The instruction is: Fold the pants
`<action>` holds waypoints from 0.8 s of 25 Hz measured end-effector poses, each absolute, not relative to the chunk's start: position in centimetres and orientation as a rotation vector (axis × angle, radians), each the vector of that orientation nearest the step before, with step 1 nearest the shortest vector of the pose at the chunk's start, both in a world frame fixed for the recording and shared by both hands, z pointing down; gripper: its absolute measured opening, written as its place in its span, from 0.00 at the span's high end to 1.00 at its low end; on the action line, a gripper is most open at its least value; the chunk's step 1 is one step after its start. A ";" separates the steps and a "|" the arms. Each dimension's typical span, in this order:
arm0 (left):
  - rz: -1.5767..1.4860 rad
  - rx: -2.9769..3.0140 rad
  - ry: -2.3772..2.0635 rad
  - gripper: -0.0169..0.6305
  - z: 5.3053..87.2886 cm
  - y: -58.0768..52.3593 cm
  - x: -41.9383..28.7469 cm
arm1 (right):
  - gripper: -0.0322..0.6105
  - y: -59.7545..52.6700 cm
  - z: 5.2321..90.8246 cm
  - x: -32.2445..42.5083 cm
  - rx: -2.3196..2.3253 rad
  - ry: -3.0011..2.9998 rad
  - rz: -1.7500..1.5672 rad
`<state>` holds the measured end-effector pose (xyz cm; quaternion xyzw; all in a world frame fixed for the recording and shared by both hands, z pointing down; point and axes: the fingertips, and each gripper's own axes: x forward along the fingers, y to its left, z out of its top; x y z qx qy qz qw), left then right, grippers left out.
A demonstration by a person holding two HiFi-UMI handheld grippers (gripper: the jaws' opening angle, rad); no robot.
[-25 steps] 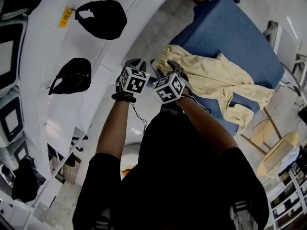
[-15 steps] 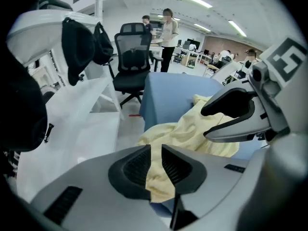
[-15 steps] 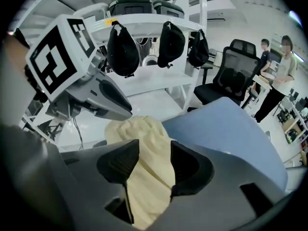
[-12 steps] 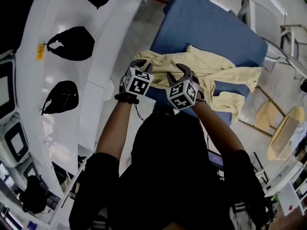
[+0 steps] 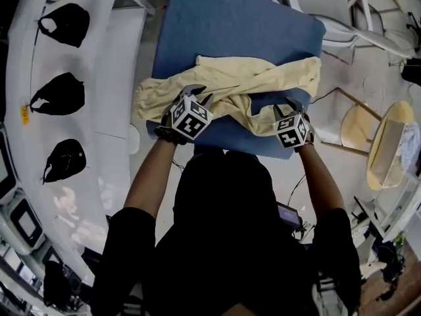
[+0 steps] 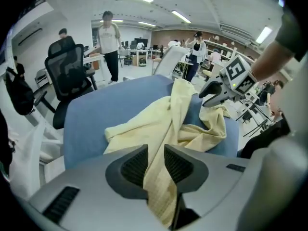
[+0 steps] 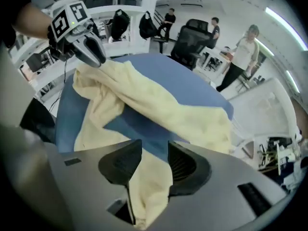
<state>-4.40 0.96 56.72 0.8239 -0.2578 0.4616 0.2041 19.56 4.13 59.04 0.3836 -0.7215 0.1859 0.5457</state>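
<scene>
pants (image 5: 230, 87): pale yellow, crumpled, laid across near half of blue counter (image 5: 230, 25). One bunched end is at the counter's left edge, the other reaches its right edge. Not folded yet.
pants, near edge: both ends taken up by the grippers, cloth draped loosely between them. A long ridge of cloth is seen running from one gripper to the other in both gripper views.
L gripper (image 5: 197, 96): held at near-left part of pants, pointed steeply down, marker cube faced up toward head cam.
L fingers: narrow gap in left gripper view. A strip of pants cloth is run through it and fills it, pinched by pads on both sides. Fingers have just been opening a little w/ cloth between.
R gripper (image 5: 289, 107): held at near-right edge of the counter, also pointed steeply down.
R fingers: gap wider than L's. A wad of pants cloth is clamped in the lower part, blue counter is seen through the upper part. Fingers have just been closing on the cloth.
grippers: well apart, L near counter's left side, R near its right corner.
bg: white counter (image 5: 112, 110) at left w/ three black items (image 5: 59, 94) on it. Tan stool (image 5: 358, 127) at right. Office chair (image 6: 67, 71) and several persons standing are seen far off in the gripper views.
</scene>
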 end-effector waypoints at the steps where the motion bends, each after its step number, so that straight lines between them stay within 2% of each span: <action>1: 1.295 2.311 -0.687 0.80 56.8 1.4 -3.0 | 0.68 5.0 59.5 22.0 0.954 -1.679 0.494; 6: 1.383 2.365 -0.472 0.80 58.1 6.1 2.9 | 0.68 8.8 60.8 29.8 1.090 -1.648 0.794; 11: 1.524 2.386 -0.370 0.74 60.0 9.2 6.5 | 0.68 8.9 60.7 30.0 1.036 -1.734 0.762; 13: 1.562 2.384 -0.339 0.72 60.5 10.0 7.8 | 0.63 8.7 61.2 30.6 1.045 -1.718 0.759; 16: 1.668 2.383 -0.316 0.72 61.5 10.7 8.8 | 0.61 9.0 62.5 31.7 1.058 -1.683 0.840; 17: 1.711 2.382 -0.322 0.74 61.8 10.8 8.8 | 0.62 9.0 62.7 31.8 1.061 -1.678 0.863; 19: 1.761 2.376 -0.348 0.88 62.0 11.0 8.8 | 0.81 8.7 62.4 32.1 1.083 -1.684 0.858; 20: 1.762 2.371 -0.363 0.91 61.9 11.2 8.9 | 0.86 8.3 62.0 32.5 1.105 -1.687 0.838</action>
